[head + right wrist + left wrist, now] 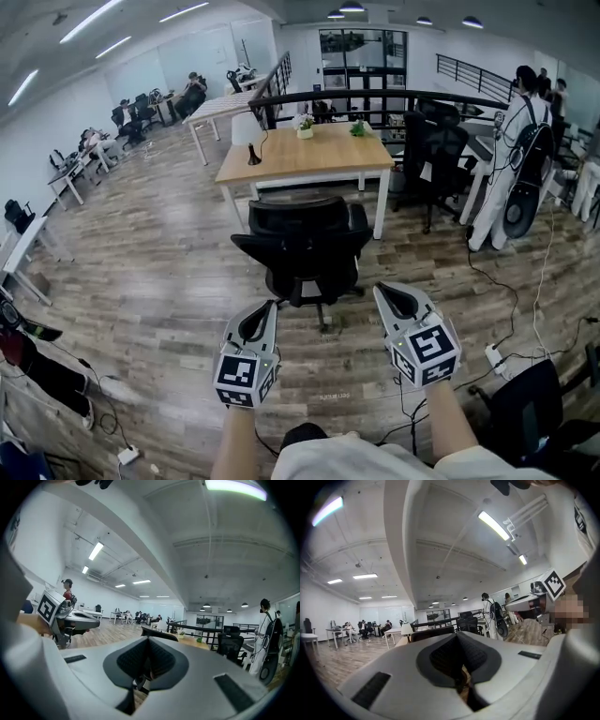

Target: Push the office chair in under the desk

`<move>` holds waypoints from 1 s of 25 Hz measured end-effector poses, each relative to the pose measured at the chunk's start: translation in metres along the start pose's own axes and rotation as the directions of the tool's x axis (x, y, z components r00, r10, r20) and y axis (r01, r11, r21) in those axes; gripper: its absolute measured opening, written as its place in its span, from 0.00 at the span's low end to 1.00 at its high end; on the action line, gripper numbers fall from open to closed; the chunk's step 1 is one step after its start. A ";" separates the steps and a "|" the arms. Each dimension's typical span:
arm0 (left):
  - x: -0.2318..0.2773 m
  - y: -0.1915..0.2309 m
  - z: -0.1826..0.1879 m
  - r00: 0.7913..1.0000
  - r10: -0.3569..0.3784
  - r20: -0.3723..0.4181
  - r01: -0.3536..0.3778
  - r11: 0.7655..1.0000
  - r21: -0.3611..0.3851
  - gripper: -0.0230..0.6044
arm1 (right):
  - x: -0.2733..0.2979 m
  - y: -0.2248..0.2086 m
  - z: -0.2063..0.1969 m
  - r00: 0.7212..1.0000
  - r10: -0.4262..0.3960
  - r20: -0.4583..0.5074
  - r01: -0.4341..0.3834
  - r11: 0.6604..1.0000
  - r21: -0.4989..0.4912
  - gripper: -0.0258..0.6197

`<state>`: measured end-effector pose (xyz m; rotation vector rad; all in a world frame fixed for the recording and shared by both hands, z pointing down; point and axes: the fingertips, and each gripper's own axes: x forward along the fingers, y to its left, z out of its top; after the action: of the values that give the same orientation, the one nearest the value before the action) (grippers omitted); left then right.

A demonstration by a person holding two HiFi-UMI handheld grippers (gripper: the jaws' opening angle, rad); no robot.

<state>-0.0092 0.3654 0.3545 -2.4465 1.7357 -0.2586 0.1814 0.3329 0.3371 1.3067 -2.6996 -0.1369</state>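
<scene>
Both grippers, left (269, 307) and right (381, 292), are closed and empty. Only the head view shows the whole office chair (305, 242), just in front of the desk (309, 157). There a pot (305, 132) holds a plant.

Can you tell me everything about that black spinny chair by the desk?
The office chair is all black, with a wide curved back, two armrests and a star-shaped foot. It stands upright on the wooden floor, its back turned to us, close before the wooden desk. Neither the left tongs nor the right tongs, both shut, touch it.
</scene>
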 end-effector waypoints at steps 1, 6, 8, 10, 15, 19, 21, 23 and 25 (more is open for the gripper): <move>0.000 -0.001 -0.001 1.000 0.006 -0.004 -0.006 1.000 0.002 0.07 | 0.000 -0.002 -0.002 1.000 0.008 -0.002 -0.008 1.000 0.001 0.06; 0.007 0.006 -0.001 0.999 0.036 -0.003 -0.036 0.999 -0.021 0.07 | 0.003 -0.012 -0.003 0.999 0.038 0.012 -0.038 0.999 0.028 0.06; 0.016 0.011 -0.001 0.999 0.040 -0.003 -0.040 0.999 -0.028 0.07 | 0.009 -0.017 -0.002 0.998 0.055 0.027 -0.056 0.996 0.063 0.06; 0.025 0.015 -0.003 0.999 0.033 -0.005 -0.033 0.999 -0.025 0.07 | 0.016 -0.021 -0.004 0.997 0.066 0.032 -0.068 0.994 0.084 0.06; 0.058 0.037 -0.009 0.999 -0.005 0.034 0.006 0.999 -0.040 0.07 | 0.052 -0.029 -0.010 0.996 0.088 0.018 -0.089 0.994 0.058 0.06; 0.093 0.056 -0.012 0.999 -0.018 0.031 0.019 0.999 -0.026 0.07 | 0.089 -0.042 -0.005 0.995 0.099 0.015 -0.099 0.993 0.056 0.06; 0.109 0.068 -0.009 0.999 -0.023 0.041 0.023 1.000 -0.019 0.07 | 0.107 -0.049 0.002 0.995 0.090 0.034 -0.092 0.994 0.053 0.06; 0.124 0.080 -0.007 0.998 -0.027 0.053 0.028 0.999 -0.019 0.07 | 0.123 -0.058 0.008 0.996 0.077 0.051 -0.080 0.995 0.055 0.06; 0.138 0.087 -0.008 0.997 -0.035 0.062 0.037 0.999 -0.031 0.07 | 0.137 -0.066 0.009 0.996 0.073 0.058 -0.077 0.995 0.069 0.06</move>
<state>-0.0464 0.2066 0.3536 -2.4819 1.6853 -0.1587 0.1467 0.1844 0.3310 1.2354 -2.8204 -0.0702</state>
